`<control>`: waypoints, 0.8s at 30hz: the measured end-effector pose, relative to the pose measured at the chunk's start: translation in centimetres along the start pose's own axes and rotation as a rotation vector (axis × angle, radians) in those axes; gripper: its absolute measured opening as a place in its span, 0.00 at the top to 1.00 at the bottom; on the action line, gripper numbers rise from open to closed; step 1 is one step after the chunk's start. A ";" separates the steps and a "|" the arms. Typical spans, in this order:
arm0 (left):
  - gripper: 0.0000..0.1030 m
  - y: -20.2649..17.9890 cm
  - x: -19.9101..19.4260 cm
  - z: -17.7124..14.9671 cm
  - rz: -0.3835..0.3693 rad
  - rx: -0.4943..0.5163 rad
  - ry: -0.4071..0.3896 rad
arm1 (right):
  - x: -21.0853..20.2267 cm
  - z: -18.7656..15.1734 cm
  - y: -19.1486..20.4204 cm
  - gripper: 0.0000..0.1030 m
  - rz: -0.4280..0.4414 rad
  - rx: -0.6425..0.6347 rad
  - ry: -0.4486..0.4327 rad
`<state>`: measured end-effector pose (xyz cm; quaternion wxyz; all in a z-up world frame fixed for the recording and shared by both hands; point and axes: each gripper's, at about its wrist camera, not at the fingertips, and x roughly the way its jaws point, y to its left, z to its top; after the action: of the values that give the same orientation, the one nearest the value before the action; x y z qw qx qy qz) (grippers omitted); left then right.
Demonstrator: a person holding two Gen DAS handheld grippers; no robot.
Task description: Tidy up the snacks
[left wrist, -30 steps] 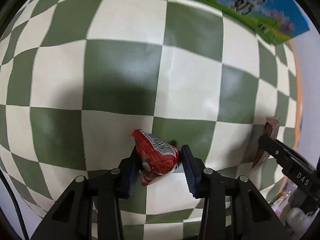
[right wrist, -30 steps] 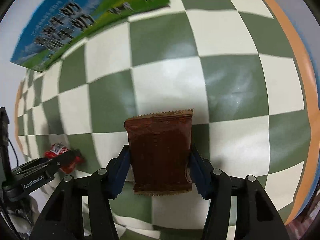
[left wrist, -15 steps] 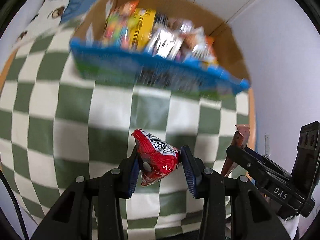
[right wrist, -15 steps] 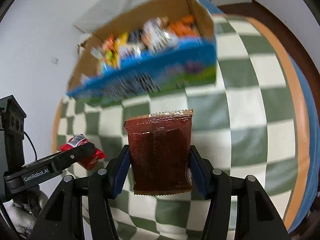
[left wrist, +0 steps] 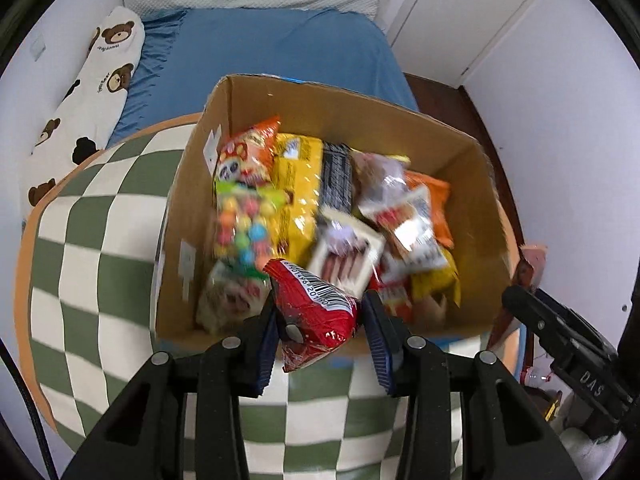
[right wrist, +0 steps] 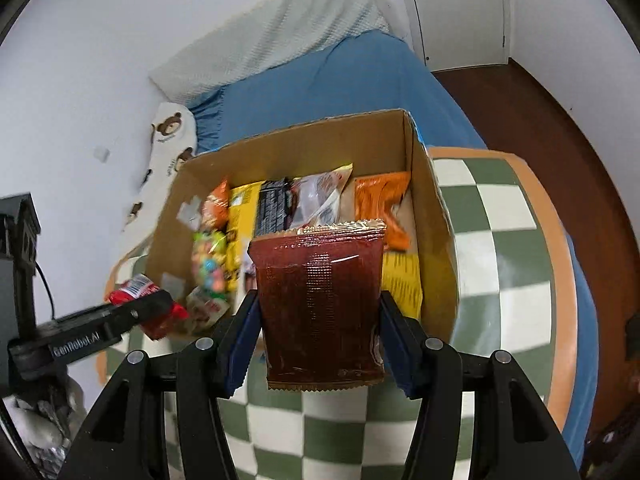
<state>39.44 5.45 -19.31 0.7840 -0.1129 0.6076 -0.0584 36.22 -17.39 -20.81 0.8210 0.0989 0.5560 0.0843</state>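
Note:
My left gripper (left wrist: pixel 320 312) is shut on a red snack packet (left wrist: pixel 316 312) with a barcode, held above the near wall of an open cardboard box (left wrist: pixel 400 120). The box holds several colourful snack packets (left wrist: pixel 304 188). My right gripper (right wrist: pixel 318 312) is shut on a flat brown snack packet (right wrist: pixel 320 304), held upright above the near edge of the same box (right wrist: pixel 304 140). In the right wrist view the left gripper (right wrist: pixel 136 312) with its red packet (right wrist: pixel 132 290) is at the lower left. In the left wrist view the right gripper (left wrist: pixel 520 300) is at the right edge.
The box stands on a table with a green and white checked cloth (left wrist: pixel 92 248) with an orange rim (right wrist: pixel 556 280). Behind it is a bed with a blue sheet (left wrist: pixel 272 52) and a bear-print pillow (left wrist: pixel 92 76). White walls and a door (right wrist: pixel 456 8) are beyond.
Both grippers have risen and tilted up from close over the cloth. The box's inside and the room have come into view. Both packets stay gripped.

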 end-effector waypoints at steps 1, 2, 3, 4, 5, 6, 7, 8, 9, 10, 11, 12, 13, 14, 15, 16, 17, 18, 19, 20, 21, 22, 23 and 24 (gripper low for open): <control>0.64 0.3 0.9 0.8 -0.003 -0.007 0.011 | 0.8 0.5 -0.1 0.42 -0.007 0.001 0.007; 0.64 0.8 2.0 1.7 -0.003 -0.018 0.028 | 1.5 0.8 -0.1 0.42 -0.019 0.002 0.014; 0.64 1.1 2.8 2.2 -0.003 -0.021 0.040 | 2.3 1.1 -0.2 0.42 -0.031 -0.001 0.019; 0.64 1.4 3.7 2.8 -0.002 -0.026 0.053 | 3.0 1.4 -0.3 0.42 -0.044 -0.004 0.023; 0.64 1.7 4.6 3.2 0.006 -0.031 0.064 | 3.8 1.6 -0.5 0.42 -0.055 -0.004 0.033; 0.64 2.0 5.6 3.7 0.010 -0.033 0.083 | 4.4 1.6 -0.6 0.42 -0.059 -0.001 0.043; 0.64 2.3 6.4 3.8 0.009 -0.038 0.099 | 5.0 1.5 -0.7 0.42 -0.062 0.004 0.051; 0.64 2.5 7.1 3.9 0.008 -0.044 0.115 | 5.3 1.3 -0.9 0.42 -0.066 0.006 0.058; 0.64 2.7 7.8 3.9 0.001 -0.046 0.133 | 5.7 1.1 -1.1 0.42 -0.067 0.006 0.067; 0.64 2.8 8.5 3.8 -0.006 -0.048 0.149 | 6.0 0.9 -1.3 0.42 -0.066 0.009 0.075; 0.64 2.8 8.9 3.8 -0.008 -0.048 0.159 | 6.3 0.7 -1.4 0.42 -0.066 0.009 0.082; 0.64 2.8 9.4 3.6 -0.010 -0.045 0.170 | 6.5 0.4 -1.6 0.42 -0.067 0.007 0.094; 0.63 2.9 9.7 3.4 -0.010 -0.042 0.180 | 6.8 0.2 -1.7 0.42 -0.067 0.006 0.109; 0.62 2.9 9.9 3.2 -0.011 -0.043 0.186 | 7.2 0.0 -2.0 0.41 -0.061 0.013 0.130; 0.61 3.0 10.1 3.0 -0.015 -0.047 0.192 | 7.4 -0.1 -2.1 0.37 -0.058 0.017 0.147; 0.57 3.0 10.1 2.8 -0.019 -0.047 0.186 | 7.7 -0.3 -2.3 0.27 -0.066 0.021 0.160; 0.44 2.9 10.0 2.7 -0.012 -0.043 0.175 | 7.8 -0.4 -2.4 0.21 -0.077 0.019 0.162; 0.37 2.9 9.9 2.6 0.004 -0.038 0.164 | 7.8 -0.6 -2.4 0.09 -0.085 0.014 0.159; 0.32 2.9 9.7 2.5 0.007 -0.033 0.147 | 7.8 -0.6 -2.5 0.08 -0.088 0.013 0.154; 0.31 2.8 9.5 2.4 0.011 -0.028 0.137 | 7.7 -0.7 -2.4 0.08 -0.100 0.013 0.155; 0.31 2.7 9.4 2.3 0.030 -0.019 0.130 | 7.7 -0.7 -2.3 0.06 -0.103 0.012 0.156; 0.30 2.6 9.2 2.2 0.048 -0.012 0.123 | 7.7 -0.7 -2.2 0.05 -0.100 0.011 0.155; 0.30 2.4 9.0 2.1 0.062 -0.005 0.109 | 7.6 -0.7 -2.1 0.05 -0.102 0.010 0.154; 0.30 2.2 8.7 2.0 0.068 0.003 0.099 | 7.4 -0.6 -2.0 0.05 -0.106 0.008 0.148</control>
<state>43.49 5.84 -27.57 0.7547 -0.0881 0.6491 -0.0380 38.43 -17.43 -28.20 0.7805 0.0661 0.6200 0.0454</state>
